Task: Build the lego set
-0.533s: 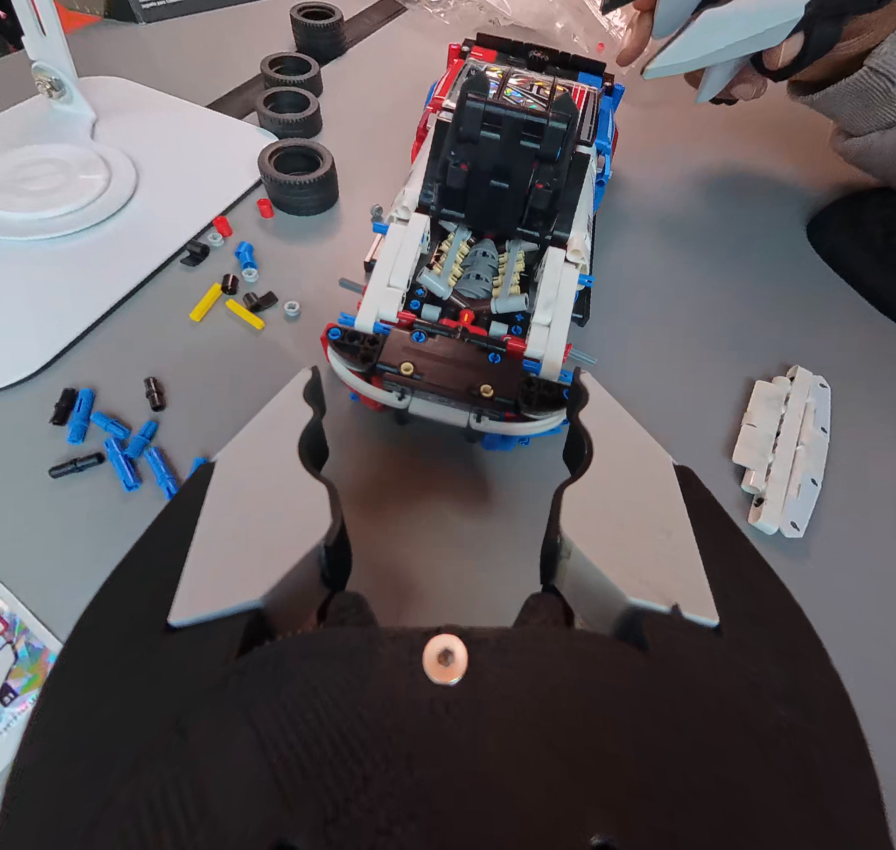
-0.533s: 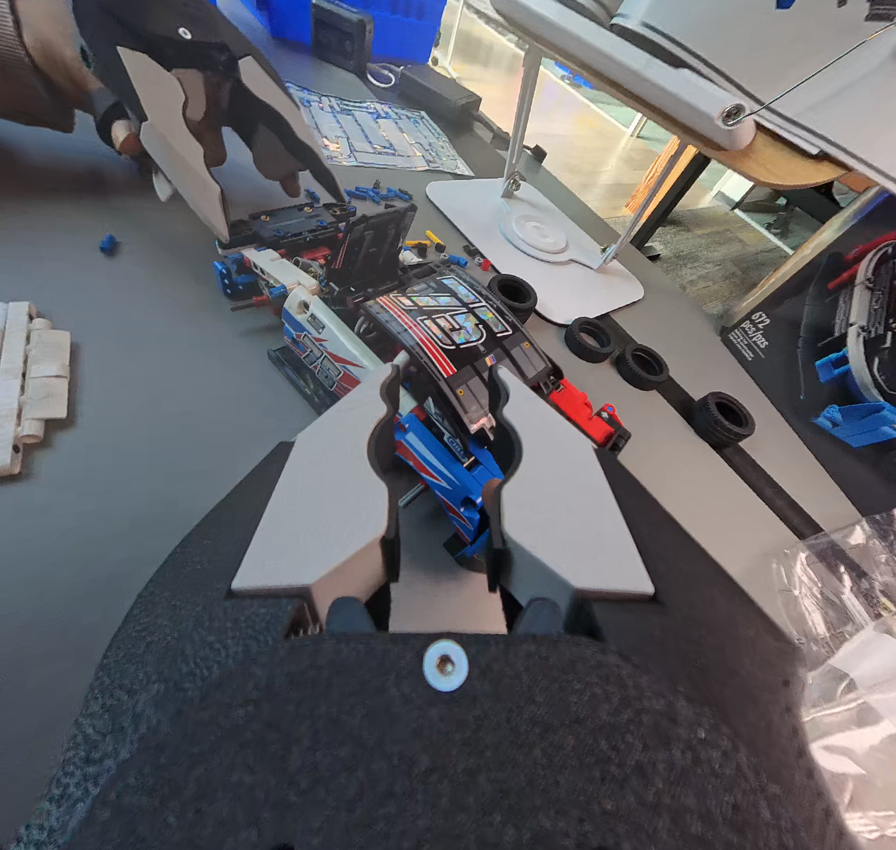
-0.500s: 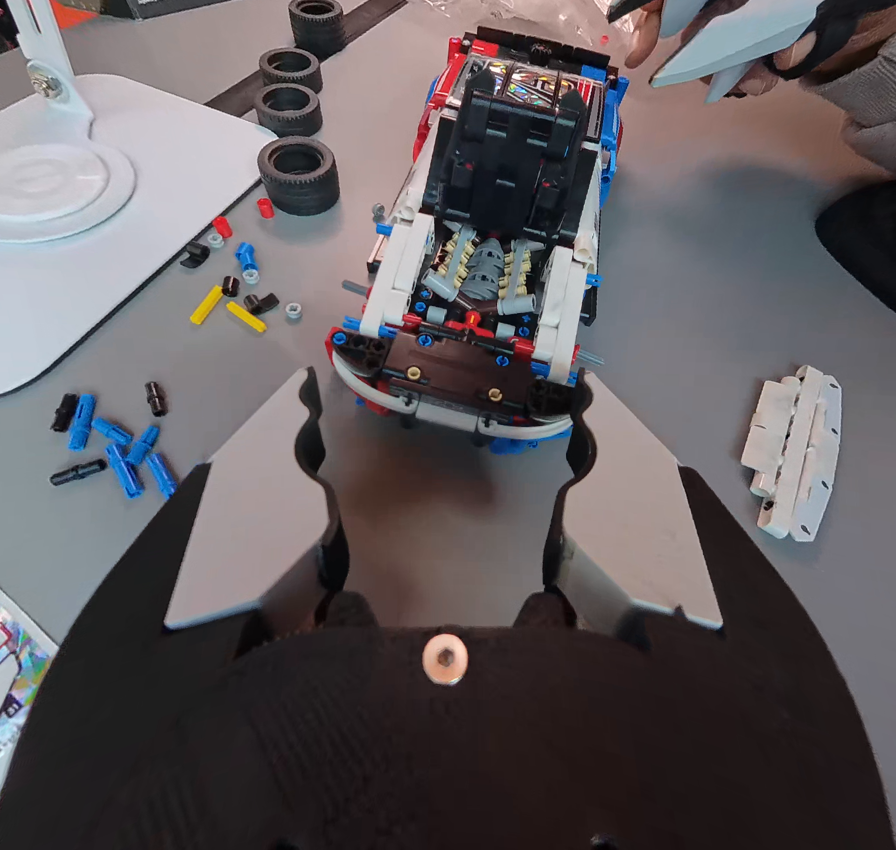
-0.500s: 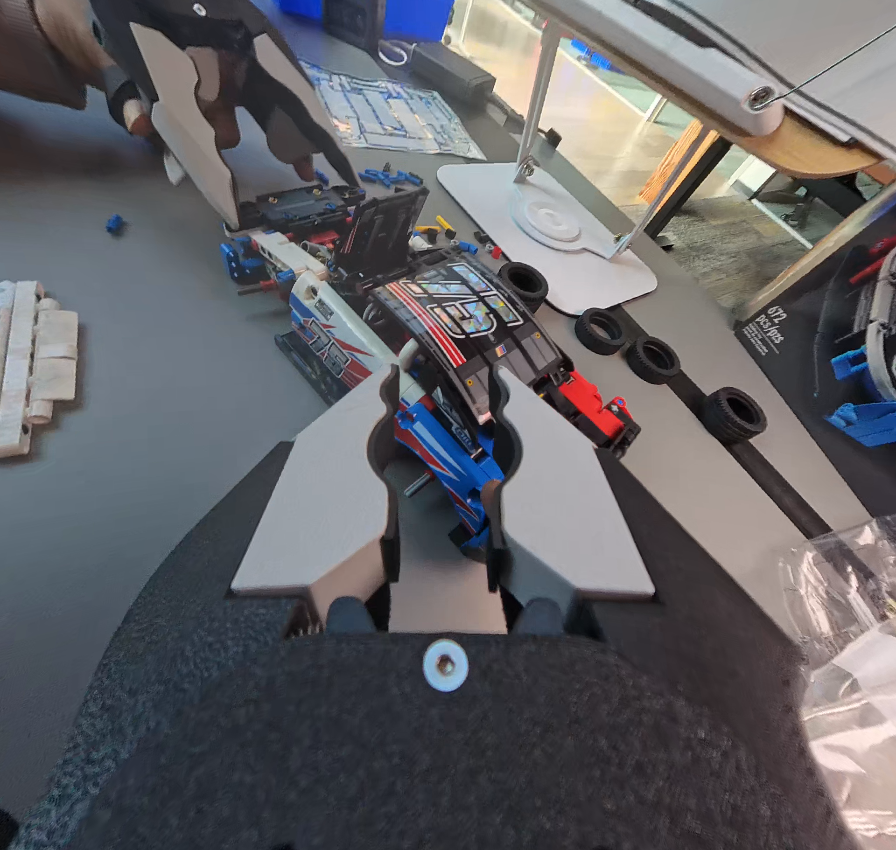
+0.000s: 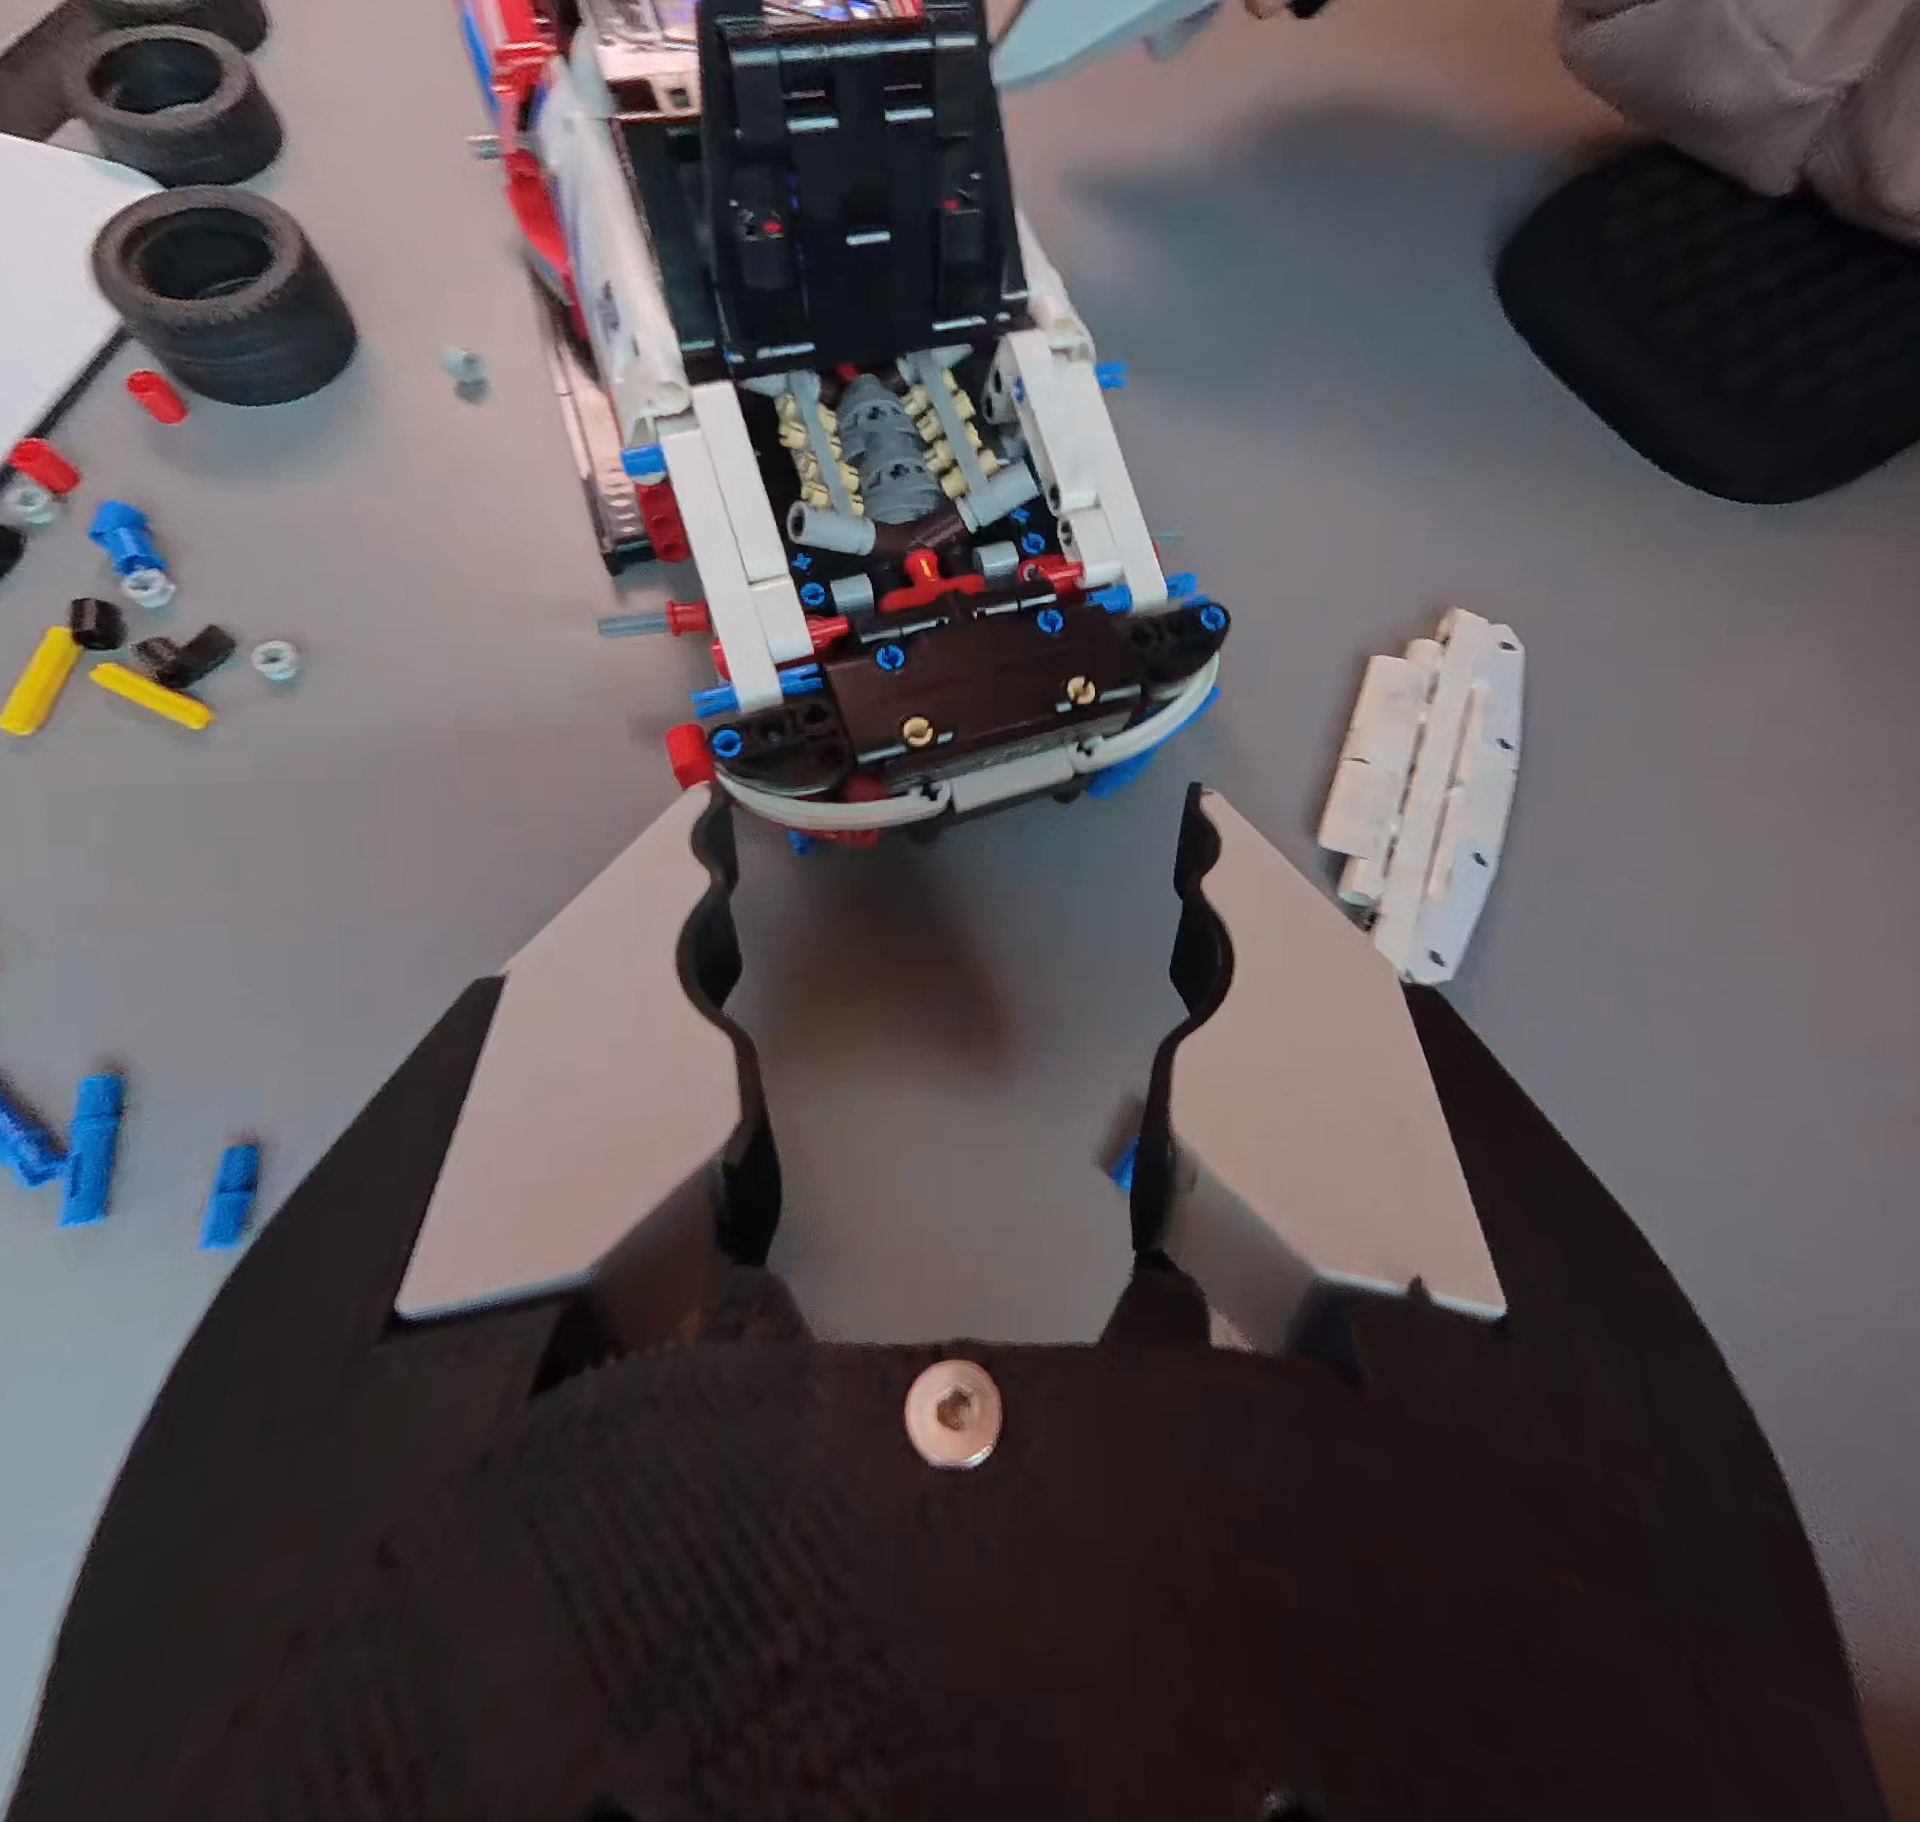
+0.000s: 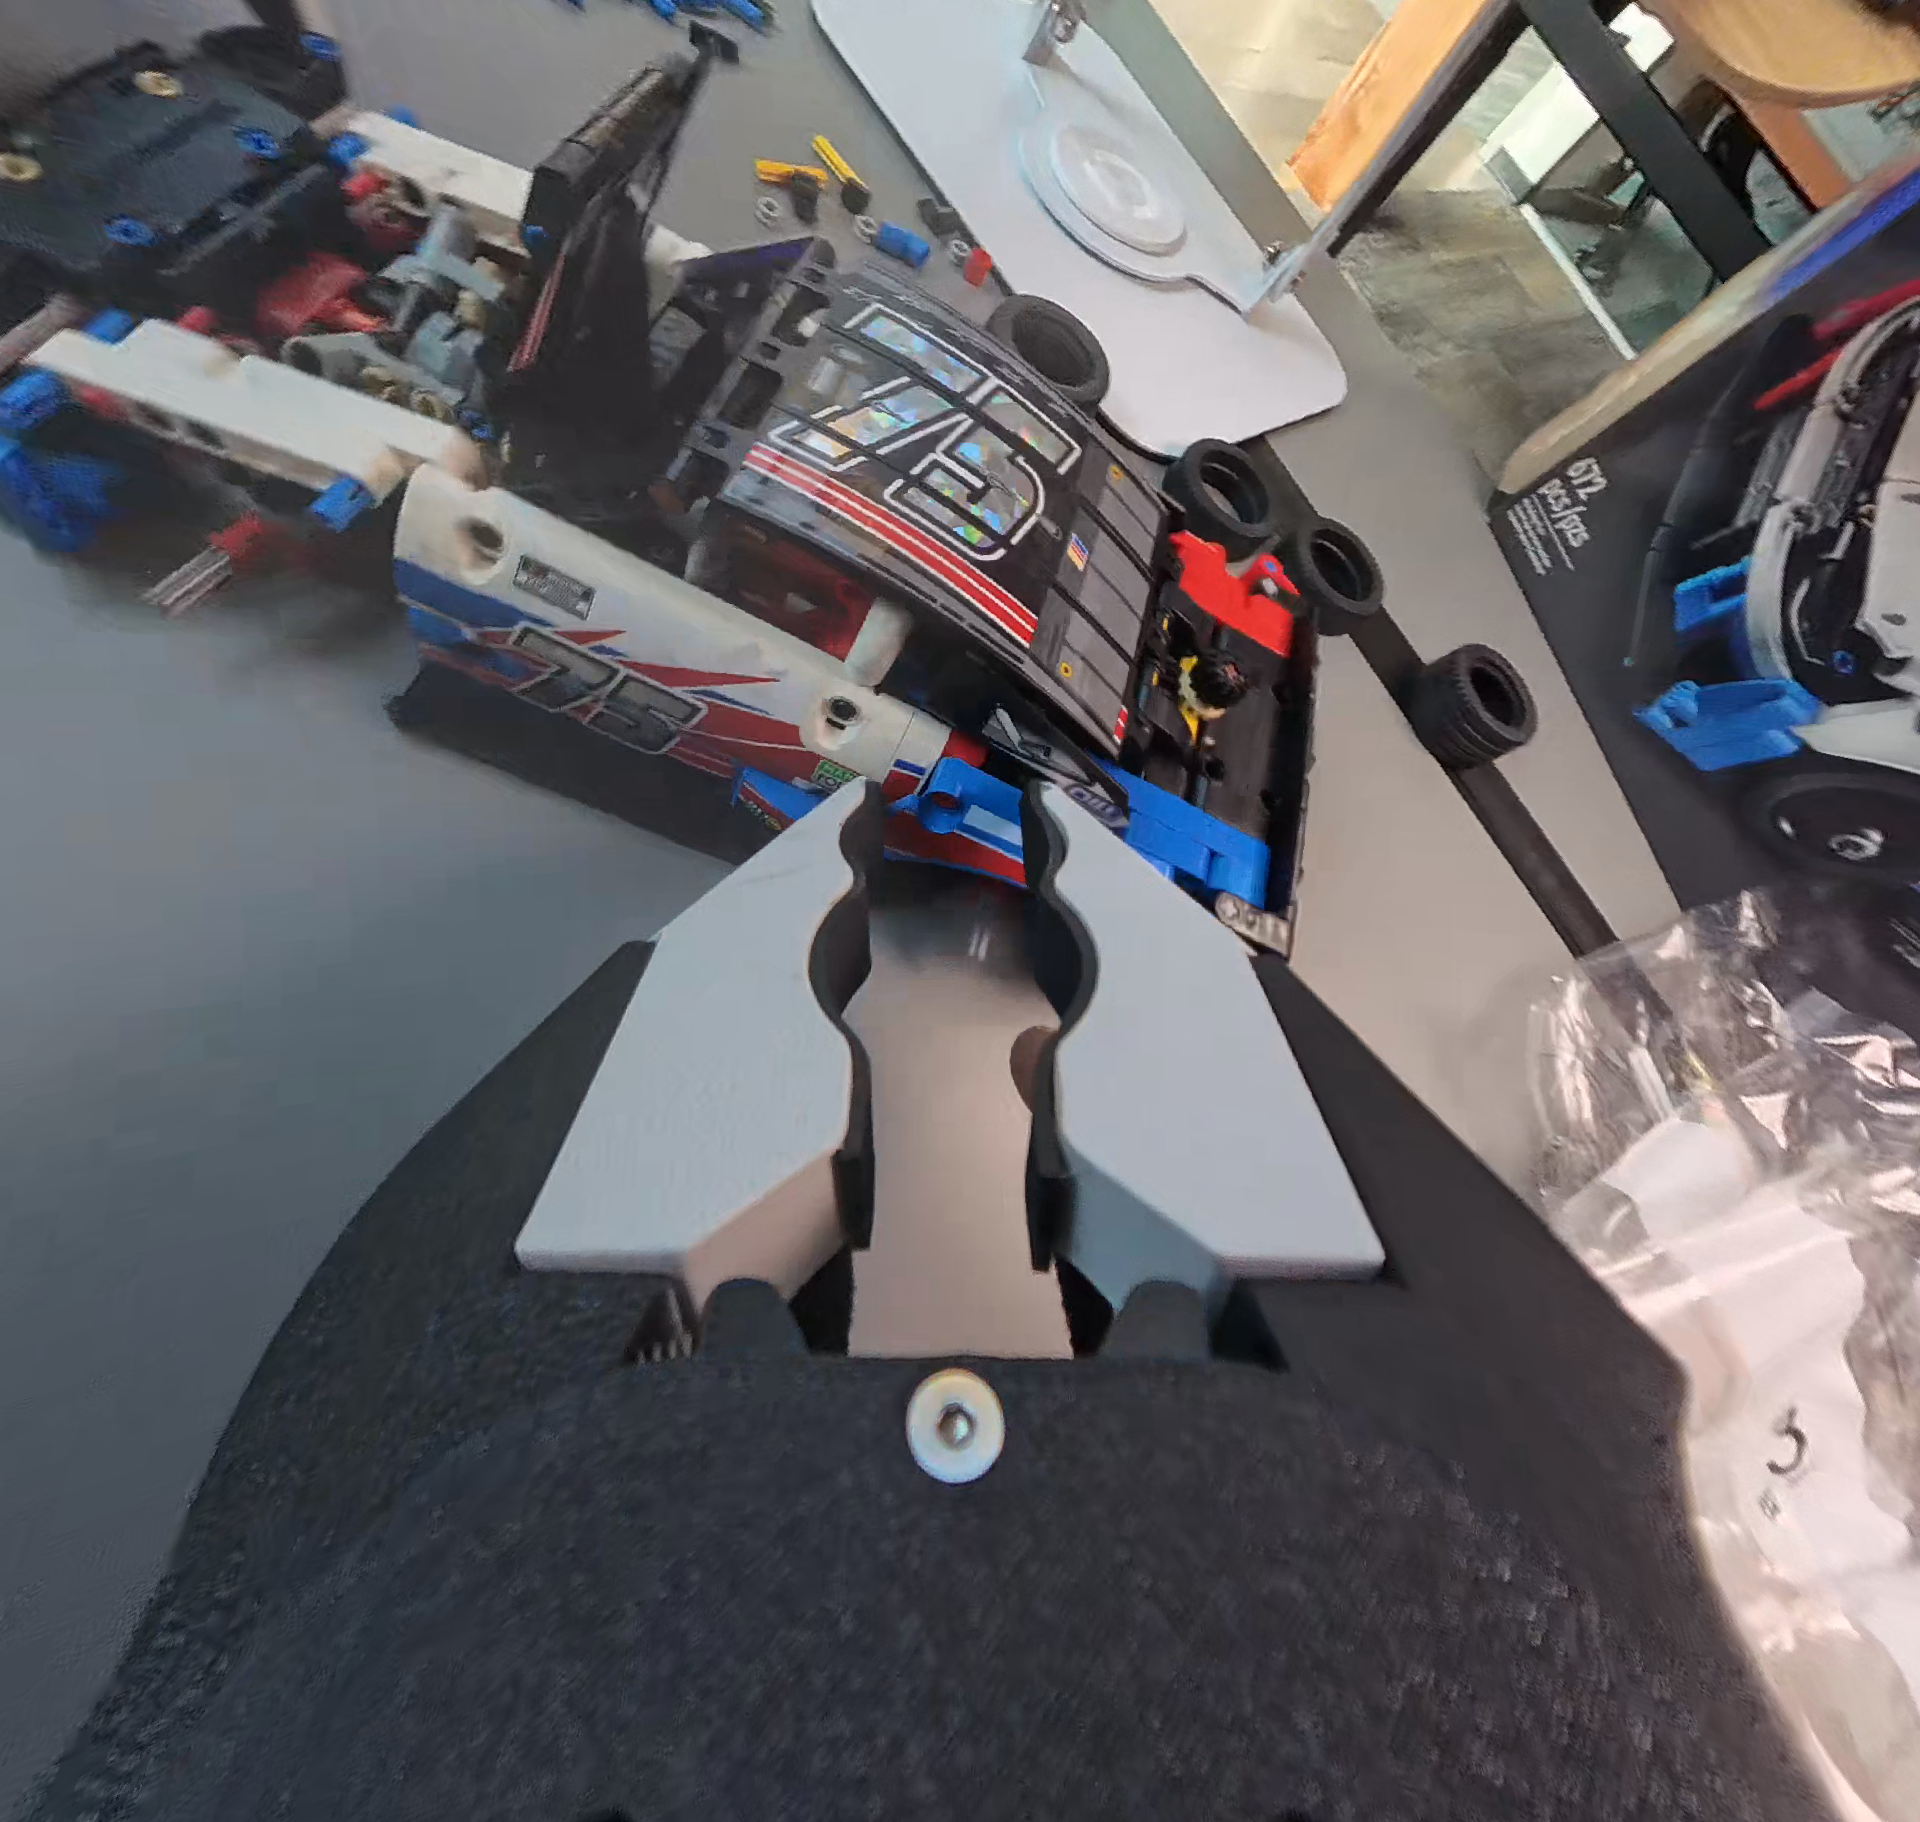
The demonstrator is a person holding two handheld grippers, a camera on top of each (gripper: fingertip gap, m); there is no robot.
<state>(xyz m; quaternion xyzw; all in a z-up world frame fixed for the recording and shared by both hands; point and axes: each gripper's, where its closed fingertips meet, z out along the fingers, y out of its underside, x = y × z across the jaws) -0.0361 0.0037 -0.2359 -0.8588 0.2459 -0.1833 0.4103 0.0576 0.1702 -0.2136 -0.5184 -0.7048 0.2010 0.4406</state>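
Both grippers have closed in on the lego car [image 5: 862, 401]. Our left gripper [image 5: 951, 816] gapes wide and empty just short of its exposed engine end; our right gripper [image 6: 945, 806], narrowly parted, holds nothing beside the blue tail. White panel [image 5: 1429, 796] lies beside that engine end. We brace the car before pressing.

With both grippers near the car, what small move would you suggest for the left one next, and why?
Probably ease the left gripper forward around the car's near end to steady it. It is open and empty just short of that end, the four tyres lie unfitted, and the right gripper sits open at the car's far end.
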